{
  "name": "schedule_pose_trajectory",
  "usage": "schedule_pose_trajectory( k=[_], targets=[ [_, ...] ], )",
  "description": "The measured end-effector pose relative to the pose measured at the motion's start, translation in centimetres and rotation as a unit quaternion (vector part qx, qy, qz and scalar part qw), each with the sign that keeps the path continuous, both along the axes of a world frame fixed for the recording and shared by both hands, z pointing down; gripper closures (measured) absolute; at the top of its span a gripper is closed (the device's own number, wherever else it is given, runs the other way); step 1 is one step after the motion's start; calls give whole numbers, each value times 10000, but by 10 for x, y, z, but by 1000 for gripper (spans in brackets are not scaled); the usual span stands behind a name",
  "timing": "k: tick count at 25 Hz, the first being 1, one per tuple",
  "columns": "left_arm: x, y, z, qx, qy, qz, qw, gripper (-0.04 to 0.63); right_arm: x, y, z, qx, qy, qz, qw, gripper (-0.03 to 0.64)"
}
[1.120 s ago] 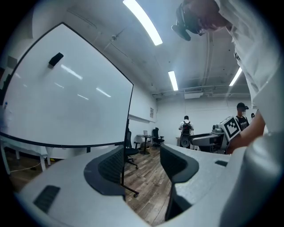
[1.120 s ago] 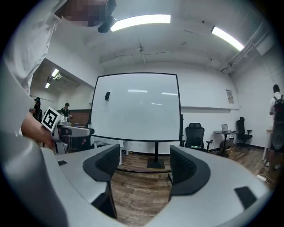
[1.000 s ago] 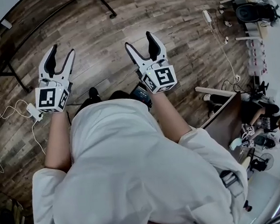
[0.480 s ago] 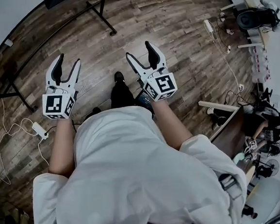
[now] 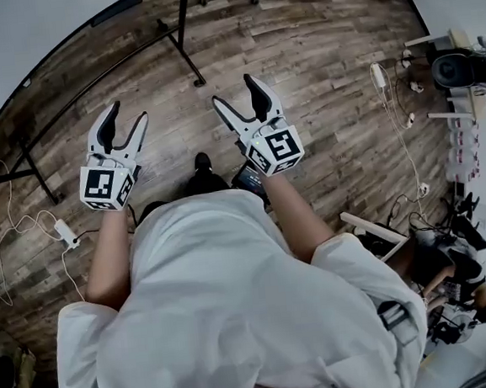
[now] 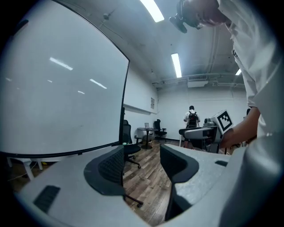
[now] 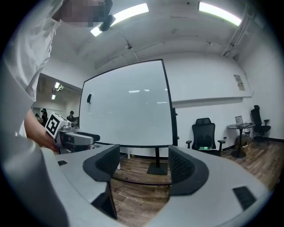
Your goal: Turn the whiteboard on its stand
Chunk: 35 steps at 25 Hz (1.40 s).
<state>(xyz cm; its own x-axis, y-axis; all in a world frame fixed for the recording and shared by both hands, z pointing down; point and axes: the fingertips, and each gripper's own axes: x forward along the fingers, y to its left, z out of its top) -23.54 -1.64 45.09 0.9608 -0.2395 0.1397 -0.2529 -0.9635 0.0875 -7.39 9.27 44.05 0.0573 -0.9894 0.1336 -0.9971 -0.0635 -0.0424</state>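
Note:
The whiteboard [image 5: 26, 39] fills the upper left of the head view, and its black stand [image 5: 184, 42] reaches down onto the wood floor. The right gripper view shows the whole board [image 7: 128, 106] upright on its post, some way ahead. It looms close at the left of the left gripper view [image 6: 57, 88]. My left gripper [image 5: 126, 115] is held out open and empty, short of the board. My right gripper [image 5: 234, 90] is open too, near the stand's foot but apart from it. Both pairs of jaws stand spread, on the left [image 6: 142, 164] and on the right [image 7: 144, 166].
A power strip [image 5: 65, 232] with white cables lies on the floor at the left. A black office chair [image 7: 204, 133] stands right of the board. A wooden desk [image 5: 373, 228] and seated people are at the right. A person with a backpack [image 6: 191, 117] stands far off.
The person has stepped towards the whiteboard, so the board's edge and stand show more and nearer. Both grippers stay open and held out in front.

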Motion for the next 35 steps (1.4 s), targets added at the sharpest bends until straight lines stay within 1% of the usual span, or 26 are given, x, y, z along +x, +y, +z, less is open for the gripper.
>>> schedule_pose_trajectory(
  k=[3,6,12,14,17,21,25,28,31,35],
  targets=[
    [43,-12,0,51,-36,-171,9998,357,38,-17,-3,56,0,-246,9997,288],
    [80,-27,-2,69,7,-347,9994,359,69,-35,-2,91,-61,-427,9990,288],
    [137,-49,-9,129,106,-406,9990,357,116,-67,-5,211,-213,-555,9980,288],
    [153,-61,-6,169,74,-403,9990,357,130,-80,-4,213,-217,-655,9974,288],
    [171,-83,9,25,34,-425,9991,357,150,-103,4,175,-277,-764,9965,288],
    [199,-119,20,-96,94,-534,9985,357,179,-139,16,56,-336,-865,9957,288],
    [229,-154,21,-132,87,-551,9984,357,203,-176,13,-50,-323,-1073,9937,288],
    [248,-177,17,-136,117,-562,9983,359,226,-210,5,-39,-243,-1201,9925,288],
    [262,-198,15,-83,106,-532,9985,357,243,-246,-5,28,-138,-1314,9912,288],
    [274,-219,13,-46,137,-611,9980,357,263,-287,-13,96,-58,-1478,9889,288]
  ],
)
